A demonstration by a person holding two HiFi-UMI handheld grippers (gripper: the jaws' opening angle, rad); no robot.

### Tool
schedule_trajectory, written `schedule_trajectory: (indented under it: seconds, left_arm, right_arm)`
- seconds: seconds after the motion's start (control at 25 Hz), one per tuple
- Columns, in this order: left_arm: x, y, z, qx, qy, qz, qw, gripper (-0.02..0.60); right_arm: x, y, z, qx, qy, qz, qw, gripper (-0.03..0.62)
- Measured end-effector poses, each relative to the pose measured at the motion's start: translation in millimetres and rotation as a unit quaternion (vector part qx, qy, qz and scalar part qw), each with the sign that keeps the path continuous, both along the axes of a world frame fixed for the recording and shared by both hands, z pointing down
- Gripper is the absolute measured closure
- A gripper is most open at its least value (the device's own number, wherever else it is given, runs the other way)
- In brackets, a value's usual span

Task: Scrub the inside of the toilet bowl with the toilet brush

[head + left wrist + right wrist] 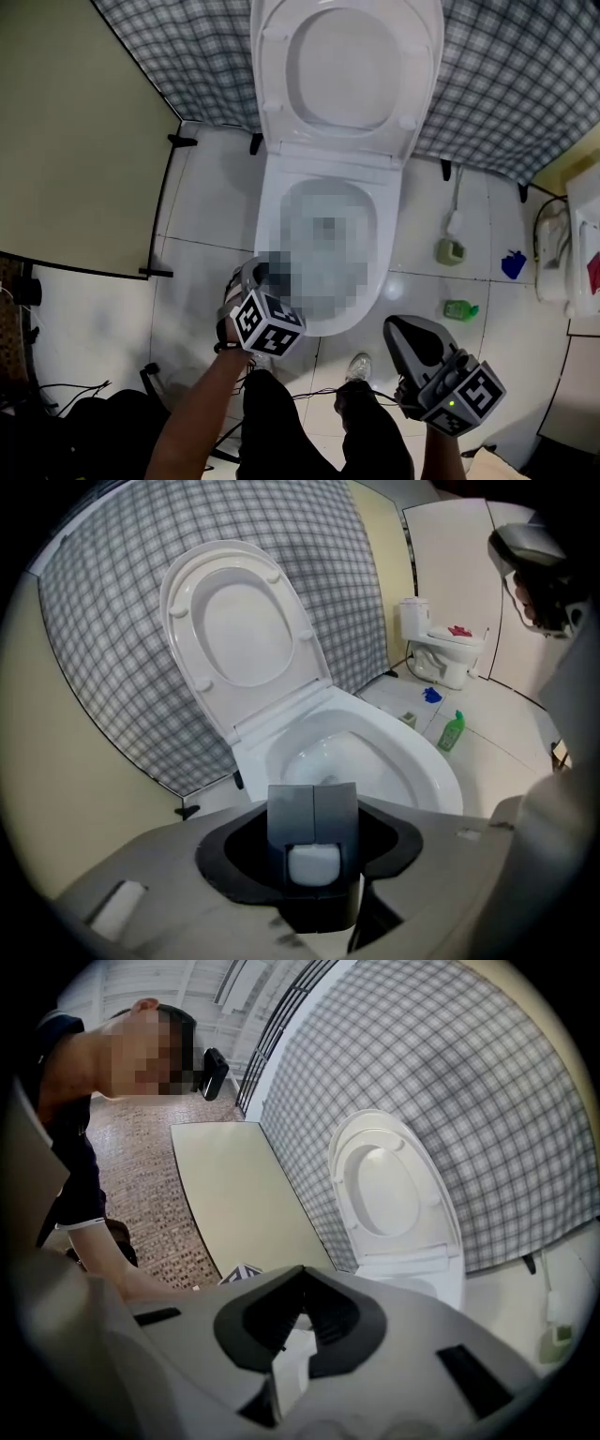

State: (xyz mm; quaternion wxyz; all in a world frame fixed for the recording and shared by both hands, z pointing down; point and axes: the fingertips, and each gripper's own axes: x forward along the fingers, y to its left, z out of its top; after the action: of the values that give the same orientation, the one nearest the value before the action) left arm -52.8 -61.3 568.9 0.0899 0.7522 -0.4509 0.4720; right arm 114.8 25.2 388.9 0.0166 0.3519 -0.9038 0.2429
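Note:
The white toilet (277, 202) stands with lid and seat (349, 66) raised, and its bowl (412, 761) lies open ahead of my left gripper. My left gripper (255, 277) hangs over the bowl's front-left rim. Its jaws (312, 829) are closed round a grey and white piece that looks like the toilet brush handle (312, 864). The brush head is hidden. My right gripper (394, 328) hovers low on the right, off the bowl. Its dark fingertips (300, 1275) meet with nothing between them.
A hose with a white sprayer (454, 222) hangs right of the toilet, above a grey-green holder (451, 250). A green bottle (460, 308) and a blue item (513, 265) lie on the tiles. A pale panel (75, 141) stands left. The person's shoe (359, 366) is just before the bowl.

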Motion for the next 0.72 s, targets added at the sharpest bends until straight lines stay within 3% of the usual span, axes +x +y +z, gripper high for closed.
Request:
schedule_trajectory:
  seconds: [0.28, 0.48, 0.72]
  left_arm:
    - [-7.0, 34.3, -0.4, -0.073, -0.054, 0.054, 0.9944, 0.368]
    - [-5.0, 52.1, -10.8, -0.132, -0.067, 0.096, 0.9843, 0.368]
    - [-5.1, 68.6, -22.8, -0.170, -0.075, 0.124, 0.9748, 0.368]
  right_arm:
    - [-9.6, 2.3, -5.0, 0.005, -0.004, -0.017, 1.000, 0.594]
    - [-15.3, 4.7, -7.0, 0.004, -0.009, -0.022, 1.000, 0.594]
    - [-20.3, 5.5, -12.7, 0.004, -0.014, -0.027, 1.000, 0.593]
